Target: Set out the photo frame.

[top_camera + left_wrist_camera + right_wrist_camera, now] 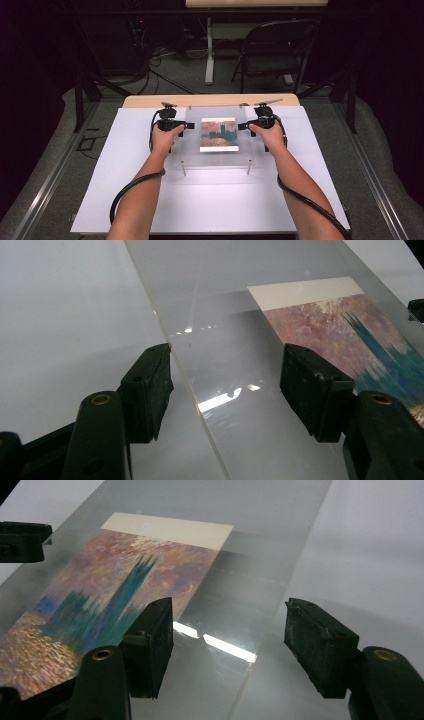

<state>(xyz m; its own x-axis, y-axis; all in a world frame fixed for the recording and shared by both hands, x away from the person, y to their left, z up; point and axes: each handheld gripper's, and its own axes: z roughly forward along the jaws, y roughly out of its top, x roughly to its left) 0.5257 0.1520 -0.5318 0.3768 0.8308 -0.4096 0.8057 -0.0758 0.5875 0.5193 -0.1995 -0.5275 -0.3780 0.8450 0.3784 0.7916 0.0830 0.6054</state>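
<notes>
On the white board [210, 200], both open tongs flank the clear sheet [216, 112].

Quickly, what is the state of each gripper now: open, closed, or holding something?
Left gripper: open, jaws astride the edge of the clear acrylic sheet, not pressing it.
Right gripper: open, jaws astride the sheet's opposite edge, not gripping.

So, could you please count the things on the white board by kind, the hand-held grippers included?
Clear acrylic sheet: 1
Painted picture print: 1
Metal standoff posts: 2, front left and front right
Hand-held grippers: 2, left gripper and right gripper, both with open jaws at the sheet's side edges
Total: 6
</notes>
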